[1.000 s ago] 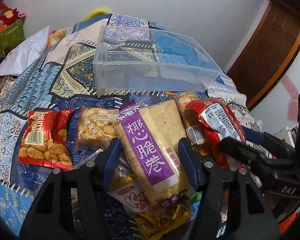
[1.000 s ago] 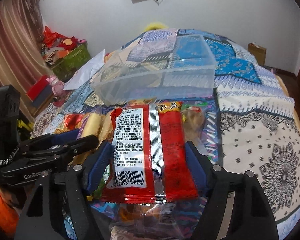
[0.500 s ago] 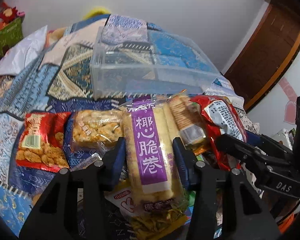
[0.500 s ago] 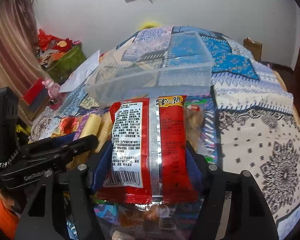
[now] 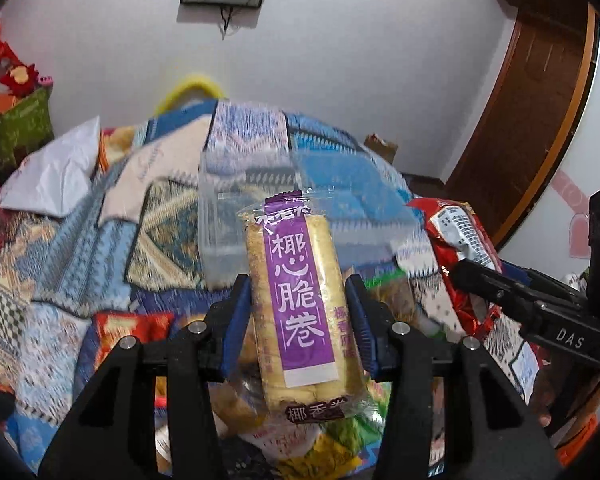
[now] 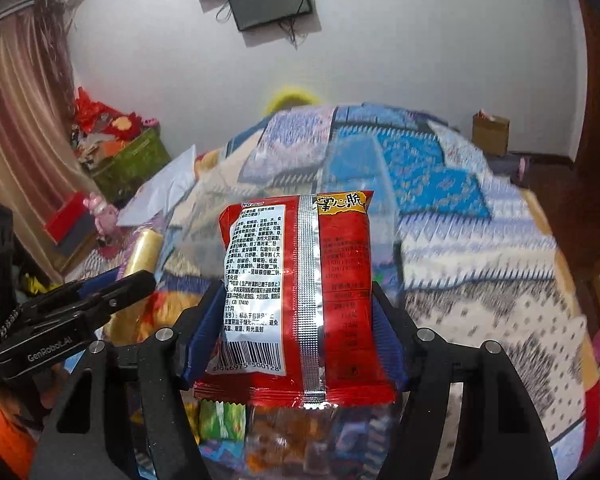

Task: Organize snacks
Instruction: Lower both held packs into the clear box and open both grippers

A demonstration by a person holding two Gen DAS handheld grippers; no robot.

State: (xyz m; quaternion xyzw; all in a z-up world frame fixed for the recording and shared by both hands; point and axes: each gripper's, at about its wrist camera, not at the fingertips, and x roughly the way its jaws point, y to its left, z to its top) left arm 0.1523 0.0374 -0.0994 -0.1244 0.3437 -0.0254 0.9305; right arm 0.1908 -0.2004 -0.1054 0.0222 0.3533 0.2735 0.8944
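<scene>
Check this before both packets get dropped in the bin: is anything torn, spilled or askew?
Nothing stands out. The left gripper holds the purple-labelled yellow wafer-roll pack upright and intact; the right gripper holds the red foil snack packet upright, seams closed. The clear plastic bin is blurred.

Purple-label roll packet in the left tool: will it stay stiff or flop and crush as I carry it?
The purple-label roll packet stands straight beyond the left tool, so it is probably fairly stiff. Its clear wrapper looks glossy, so possibly slippery. The rolls inside look brittle; squeeze gently.
</scene>
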